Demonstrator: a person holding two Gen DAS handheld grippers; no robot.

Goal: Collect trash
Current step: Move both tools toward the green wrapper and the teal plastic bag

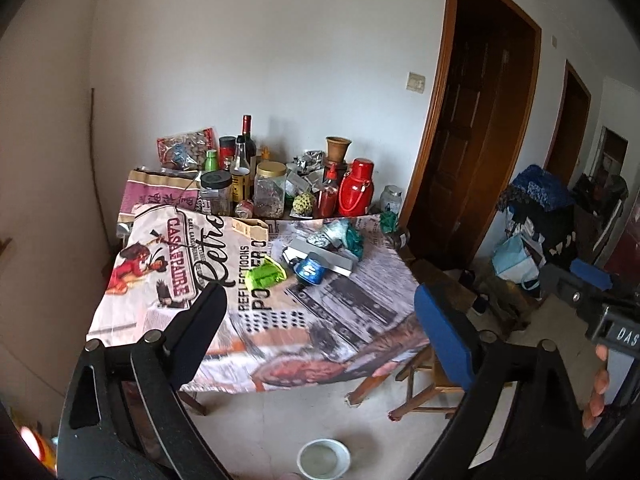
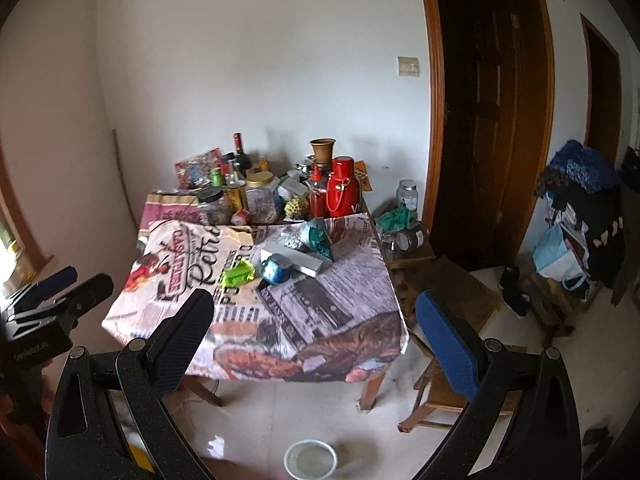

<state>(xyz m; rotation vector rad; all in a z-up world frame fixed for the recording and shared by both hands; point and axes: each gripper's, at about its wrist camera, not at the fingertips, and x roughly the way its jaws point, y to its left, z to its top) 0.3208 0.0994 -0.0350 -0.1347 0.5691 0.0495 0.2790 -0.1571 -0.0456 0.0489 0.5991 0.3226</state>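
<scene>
- Left gripper (image 1: 320, 328) gapes wide, empty, well short of the table (image 1: 360, 288); green wrapper (image 1: 266, 276) lies mid-cloth beside a blue tin (image 1: 312, 270); jars crowd behind.
- Right gripper (image 2: 316, 332) likewise wide, empty; green wrapper (image 2: 239, 273) sits mid-table; a white bowl (image 2: 311, 460) rests on the floor below.

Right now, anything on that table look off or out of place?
Yes. A crumpled bright green wrapper lies loose mid-tablecloth, beside a blue round tin tipped on its side. A crumpled teal bag sits behind them. Both grippers are open, holding nothing.

Crumpled green wrapper (image 1: 265, 275), blue-green bags (image 1: 347, 234), mid-table
</scene>
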